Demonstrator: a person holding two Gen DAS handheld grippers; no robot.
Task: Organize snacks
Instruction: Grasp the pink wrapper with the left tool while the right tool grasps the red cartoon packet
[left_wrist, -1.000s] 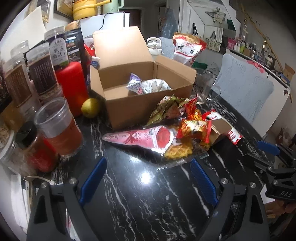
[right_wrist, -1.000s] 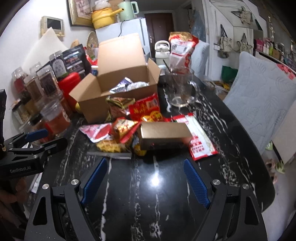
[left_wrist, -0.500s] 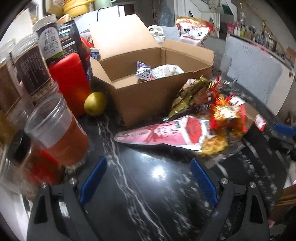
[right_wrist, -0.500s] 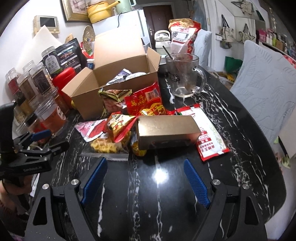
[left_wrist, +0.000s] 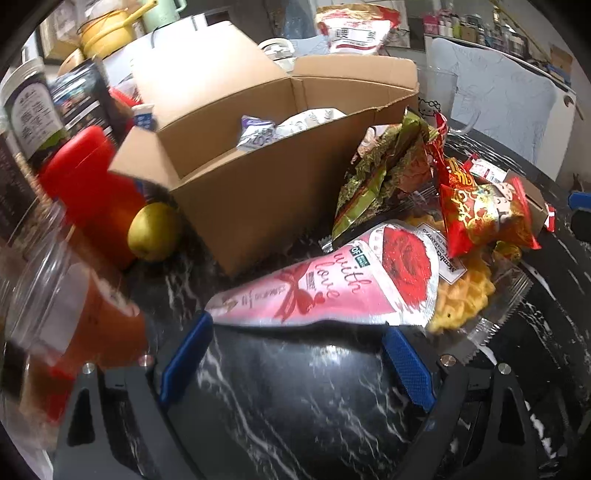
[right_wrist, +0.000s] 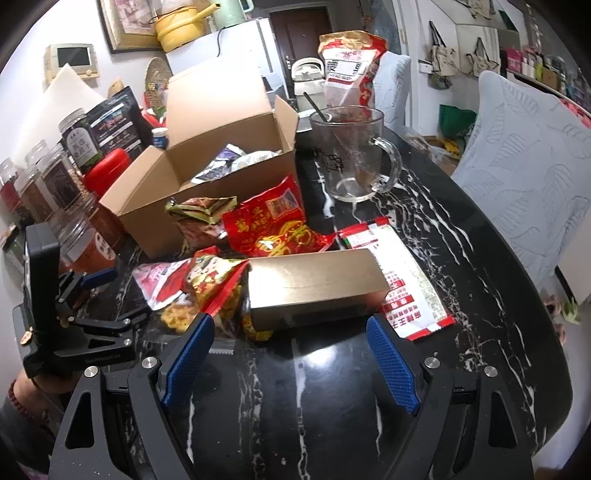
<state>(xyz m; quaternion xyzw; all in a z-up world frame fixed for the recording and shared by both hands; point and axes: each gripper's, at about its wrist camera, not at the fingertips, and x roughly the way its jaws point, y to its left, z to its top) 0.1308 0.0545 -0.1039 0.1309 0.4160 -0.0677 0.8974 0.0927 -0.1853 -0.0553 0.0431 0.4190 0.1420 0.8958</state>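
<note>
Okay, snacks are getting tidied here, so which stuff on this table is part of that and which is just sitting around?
Part of the job:
- cardboard box, open, some packets inside
- pink cone packet
- gold box
- red packet
- green-gold packet
- noodle pack

Just lying about:
- glass mug
- yellow fruit
- red bottle
- spice jars

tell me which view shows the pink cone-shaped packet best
The left wrist view. There the pink cone-shaped packet lies whole and close, just ahead of the open left claw, with its lettering readable. In the right wrist view only one end shows, far left, mostly covered by a red and gold snack bag.
</note>
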